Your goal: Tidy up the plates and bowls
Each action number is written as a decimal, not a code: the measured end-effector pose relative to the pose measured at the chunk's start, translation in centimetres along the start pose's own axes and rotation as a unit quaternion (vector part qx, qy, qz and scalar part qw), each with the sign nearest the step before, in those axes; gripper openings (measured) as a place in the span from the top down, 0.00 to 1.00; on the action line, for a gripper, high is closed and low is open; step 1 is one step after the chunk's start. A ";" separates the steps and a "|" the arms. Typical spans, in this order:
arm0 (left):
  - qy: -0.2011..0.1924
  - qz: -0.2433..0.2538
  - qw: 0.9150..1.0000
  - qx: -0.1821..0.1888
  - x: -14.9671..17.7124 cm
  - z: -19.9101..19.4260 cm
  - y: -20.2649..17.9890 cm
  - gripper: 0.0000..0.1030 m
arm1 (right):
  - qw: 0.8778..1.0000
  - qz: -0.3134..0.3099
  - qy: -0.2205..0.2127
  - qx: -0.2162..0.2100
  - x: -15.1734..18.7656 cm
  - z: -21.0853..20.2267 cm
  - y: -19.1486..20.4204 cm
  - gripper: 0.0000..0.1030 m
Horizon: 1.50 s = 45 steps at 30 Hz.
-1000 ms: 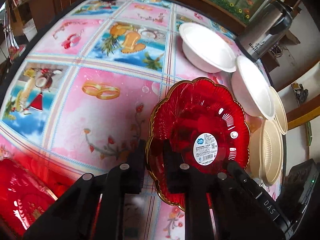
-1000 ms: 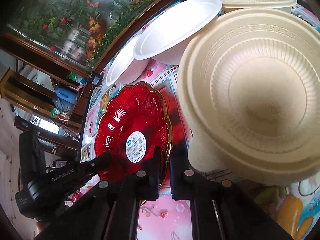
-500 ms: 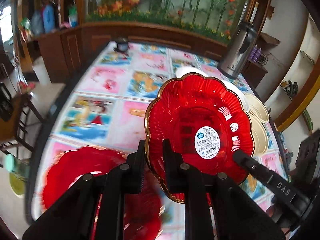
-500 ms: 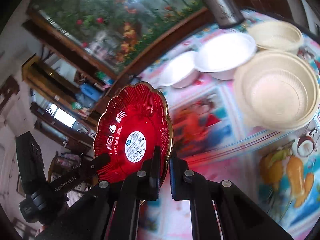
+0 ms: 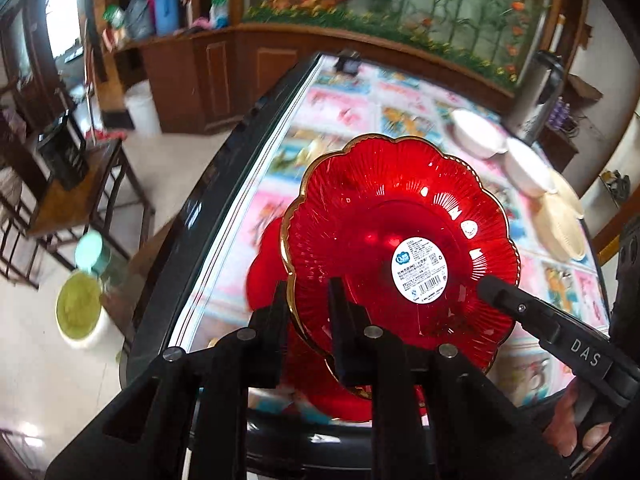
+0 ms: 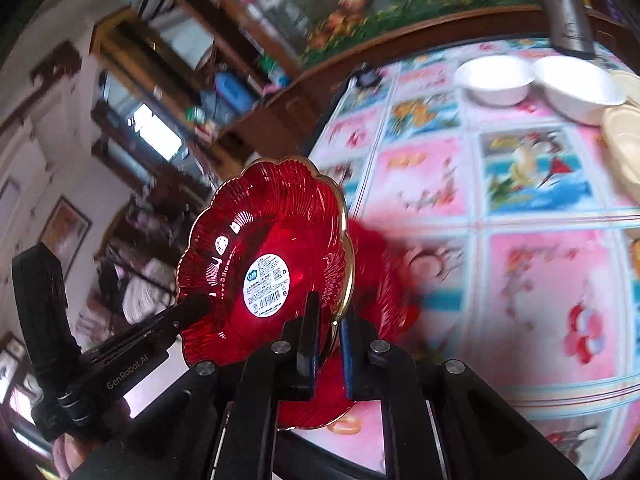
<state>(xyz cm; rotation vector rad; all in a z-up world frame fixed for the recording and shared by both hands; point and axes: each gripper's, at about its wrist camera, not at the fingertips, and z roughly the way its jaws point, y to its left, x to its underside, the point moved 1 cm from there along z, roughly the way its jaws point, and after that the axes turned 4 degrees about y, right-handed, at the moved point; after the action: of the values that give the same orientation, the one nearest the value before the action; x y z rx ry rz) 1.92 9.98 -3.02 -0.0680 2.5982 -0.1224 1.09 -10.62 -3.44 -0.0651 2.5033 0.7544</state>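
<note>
Left wrist view: the red scalloped plate (image 5: 400,248) is seen at centre, tilted, its gold-edged rim clamped at 7 o'clock between the closed fingers of the left gripper (image 5: 308,300). A white barcode label (image 5: 419,271) is stuck on its face. The right gripper (image 5: 486,282) is seen entering from 4 o'clock, meeting the plate at its far edge. A second red plate (image 5: 264,276), blurred, lies underneath on the patterned surface (image 5: 344,112). Two white bowls (image 5: 478,134) and cream bowls (image 5: 560,224) are ranged toward 2 o'clock, near a steel thermos (image 5: 538,96).

Right wrist view: the same red plate (image 6: 264,264) is held up at 8 o'clock from centre, its rim pinched at the right edge by the closed right gripper (image 6: 329,326). The left gripper (image 6: 196,304) is seen at 8 o'clock, on the opposite edge. The second red plate (image 6: 380,280) is partly hidden behind, on the surface (image 6: 540,280). White bowls (image 6: 496,78) stand at 1 o'clock.
</note>
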 end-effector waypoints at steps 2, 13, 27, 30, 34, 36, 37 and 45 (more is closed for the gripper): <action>0.017 0.000 1.000 -0.006 0.3 1.4 0.4 0.83 | 1.000 -0.005 0.018 0.014 0.6 1.3 0.2 0.92; 0.042 0.023 0.999 -0.025 1.0 3.6 0.2 0.83 | 0.997 -0.022 0.044 0.065 1.2 3.7 0.3 0.91; 0.002 0.076 0.991 -0.110 1.4 2.9 -1.4 0.83 | 0.989 -0.066 0.048 0.120 1.0 4.5 0.9 0.85; -0.012 0.071 0.989 -0.127 1.4 2.1 -1.1 0.83 | 0.983 -0.099 0.051 0.144 1.1 4.7 1.5 0.80; -0.035 0.070 0.986 -0.147 1.4 1.1 -0.8 0.83 | 0.973 -0.151 0.029 0.171 1.0 3.0 2.8 0.77; -0.044 0.067 0.986 -0.148 1.2 0.6 -0.8 0.83 | 0.970 -0.172 0.003 0.174 0.8 1.4 3.5 0.75; -0.049 0.066 0.986 -0.146 1.2 0.3 -0.9 0.83 | 0.969 -0.180 -0.015 0.171 0.7 0.3 3.7 0.69; -0.088 0.083 0.984 -0.129 0.7 -2.3 -3.6 0.83 | 0.967 -0.150 -0.119 0.166 -1.1 -5.9 0.7 0.56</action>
<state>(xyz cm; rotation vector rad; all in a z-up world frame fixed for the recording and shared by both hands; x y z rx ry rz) 0.22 6.55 -1.04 0.0447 2.4153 0.2688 -0.90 -13.31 1.63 -0.2160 2.2839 0.2013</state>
